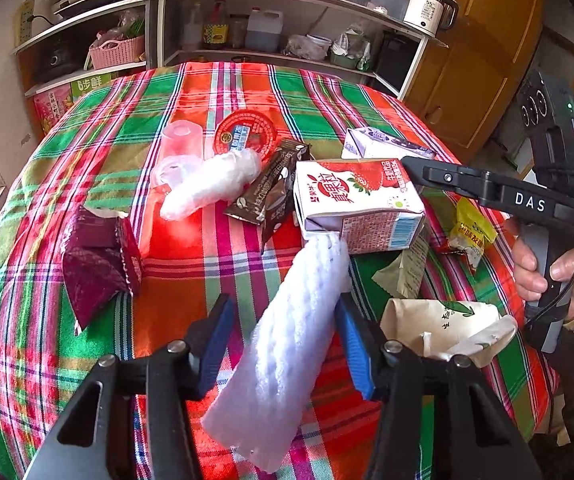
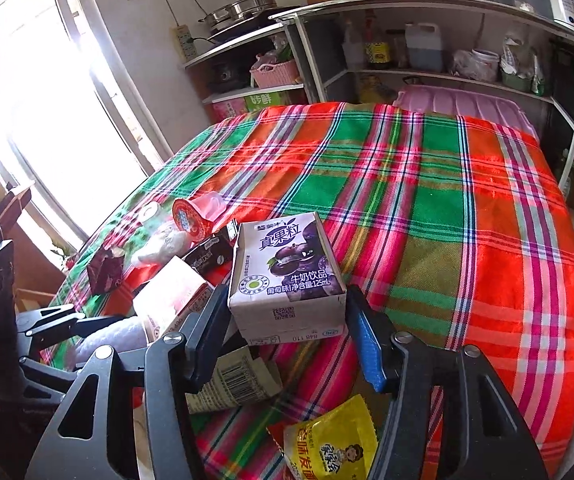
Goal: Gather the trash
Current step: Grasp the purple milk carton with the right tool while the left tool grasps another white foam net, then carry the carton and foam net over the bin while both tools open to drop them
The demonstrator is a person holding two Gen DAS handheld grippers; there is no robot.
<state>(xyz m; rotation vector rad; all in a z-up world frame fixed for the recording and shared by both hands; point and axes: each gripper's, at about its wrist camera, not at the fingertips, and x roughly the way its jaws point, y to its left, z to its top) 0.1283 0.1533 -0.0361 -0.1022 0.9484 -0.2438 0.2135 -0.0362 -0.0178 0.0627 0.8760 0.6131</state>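
Left gripper (image 1: 285, 340): jaws spread, 1 white foam net sleeve (image 1: 287, 352) lying between them on the plaid tablecloth (image 1: 247, 92), touching the right finger only. Right gripper (image 2: 287, 340): jaws spread around 1 purple milk carton (image 2: 287, 276), not clamped; label reads "125mL". 1 strawberry carton (image 1: 357, 204) lies beside it. 1 yellow snack packet (image 2: 331, 444) lies below. The right tool is marked "DAS".

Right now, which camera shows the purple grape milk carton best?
The right wrist view: the purple grape milk carton sits centred between that gripper's open fingers, label readable. The left wrist view shows only part of it, behind the strawberry carton.
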